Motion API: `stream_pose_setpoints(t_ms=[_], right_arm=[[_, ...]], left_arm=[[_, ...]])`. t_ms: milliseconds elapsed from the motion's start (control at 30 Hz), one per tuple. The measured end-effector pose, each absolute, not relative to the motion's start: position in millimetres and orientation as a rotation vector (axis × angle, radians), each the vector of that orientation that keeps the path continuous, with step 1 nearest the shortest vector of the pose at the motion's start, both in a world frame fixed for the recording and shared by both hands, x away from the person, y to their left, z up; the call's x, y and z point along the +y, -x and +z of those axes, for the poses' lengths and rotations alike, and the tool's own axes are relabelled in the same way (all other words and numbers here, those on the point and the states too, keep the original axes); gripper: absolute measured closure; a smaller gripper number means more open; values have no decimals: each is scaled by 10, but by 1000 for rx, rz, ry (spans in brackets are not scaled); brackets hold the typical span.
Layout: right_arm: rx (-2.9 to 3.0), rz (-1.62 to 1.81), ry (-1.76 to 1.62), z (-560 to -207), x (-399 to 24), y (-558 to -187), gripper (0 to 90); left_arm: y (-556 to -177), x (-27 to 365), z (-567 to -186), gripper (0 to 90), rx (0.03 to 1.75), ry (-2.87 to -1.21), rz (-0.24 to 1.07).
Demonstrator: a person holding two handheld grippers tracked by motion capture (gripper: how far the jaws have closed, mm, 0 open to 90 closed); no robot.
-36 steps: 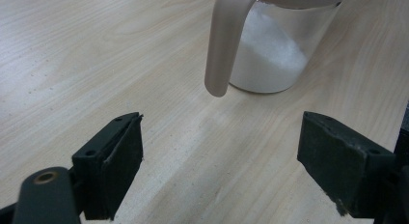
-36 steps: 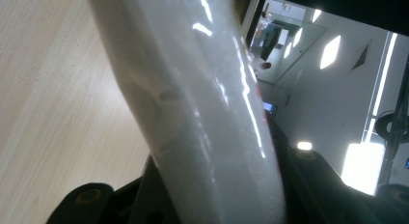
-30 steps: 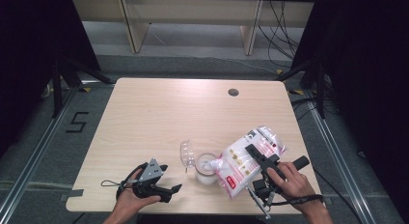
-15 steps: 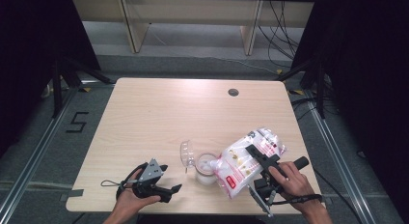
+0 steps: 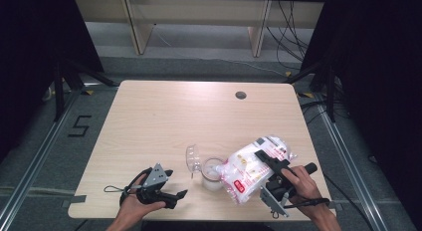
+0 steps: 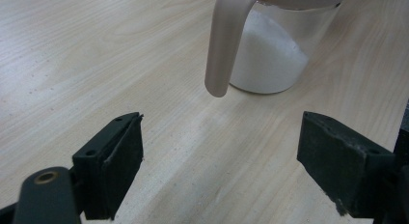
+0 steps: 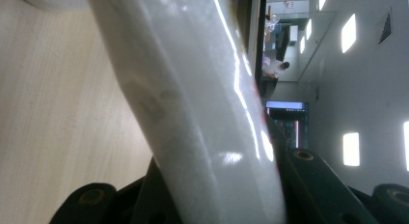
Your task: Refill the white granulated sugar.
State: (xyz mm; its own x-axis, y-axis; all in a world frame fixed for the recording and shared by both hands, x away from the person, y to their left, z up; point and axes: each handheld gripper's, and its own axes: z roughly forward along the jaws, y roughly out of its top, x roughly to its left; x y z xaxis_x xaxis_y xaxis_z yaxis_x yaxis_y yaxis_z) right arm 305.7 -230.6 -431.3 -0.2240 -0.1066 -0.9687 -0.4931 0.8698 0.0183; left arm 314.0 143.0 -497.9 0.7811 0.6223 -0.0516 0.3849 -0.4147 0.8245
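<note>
bag (image 5: 249, 172) right of, tilted over jar (image 5: 212, 174) | lid (image 5: 193, 158) left of jar | all on table (image 5: 164, 121)

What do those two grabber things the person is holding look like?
Both are black. The left gripper has a grey three-cornered plate on top and a thin black cable looping out behind it. Its pads are flat, dark blocks with small screw holes. The right gripper has a long black body and a metal plate underneath. The forearms are bare, no sleeves.

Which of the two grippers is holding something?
The right gripper: its jaws clamp the white bag tilted over the jar. The left gripper rests open, nothing between its jaws.
</note>
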Motion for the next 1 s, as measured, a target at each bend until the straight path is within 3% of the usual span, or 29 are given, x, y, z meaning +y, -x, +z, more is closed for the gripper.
stream_pose_setpoints(t_ms=[1000], right_arm=[[1938, 918, 45, -4419, -2598, -3220, 757]], left_arm=[[-3137, 1437, -4971, 167, 752, -2060, 330]])
